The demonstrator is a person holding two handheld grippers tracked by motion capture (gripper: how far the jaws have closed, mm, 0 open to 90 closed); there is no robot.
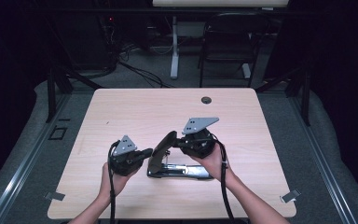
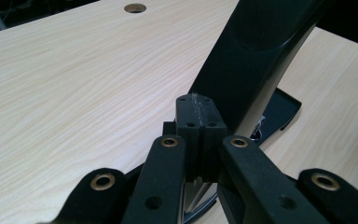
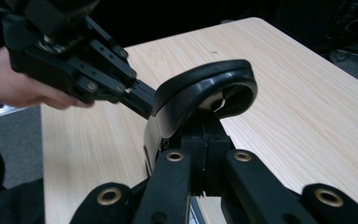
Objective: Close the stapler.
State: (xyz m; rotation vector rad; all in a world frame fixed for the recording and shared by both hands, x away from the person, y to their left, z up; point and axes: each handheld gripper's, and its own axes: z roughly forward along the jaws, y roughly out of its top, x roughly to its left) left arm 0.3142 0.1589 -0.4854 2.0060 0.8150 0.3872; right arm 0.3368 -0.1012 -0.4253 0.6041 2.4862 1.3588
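Stapler (image 1: 177, 165) lying on table (image 1: 121, 112), at 6 o'clock of centre, black lever arm (image 1: 162, 150) raised and tilted toward 11 o'clock. Left gripper (image 1: 145, 153) at 9 o'clock of arm, jaws shut together, tips just beside it. Right gripper (image 1: 179, 143) at 3 o'clock, jaws shut, under the arm's raised end.

This is a lab or recording studio rather than a home. Beyond the left gripper (image 1: 145, 152) and right gripper (image 1: 176, 143) a pale wooden table (image 1: 121, 112) with a cable hole (image 1: 206, 100) stands on grey carpet (image 1: 23, 154), ringed by black curtains (image 1: 335, 70). Farther back sit a folding chair (image 1: 228, 42), loose floor cables (image 1: 140, 70) and dark equipment racks (image 1: 88, 37).
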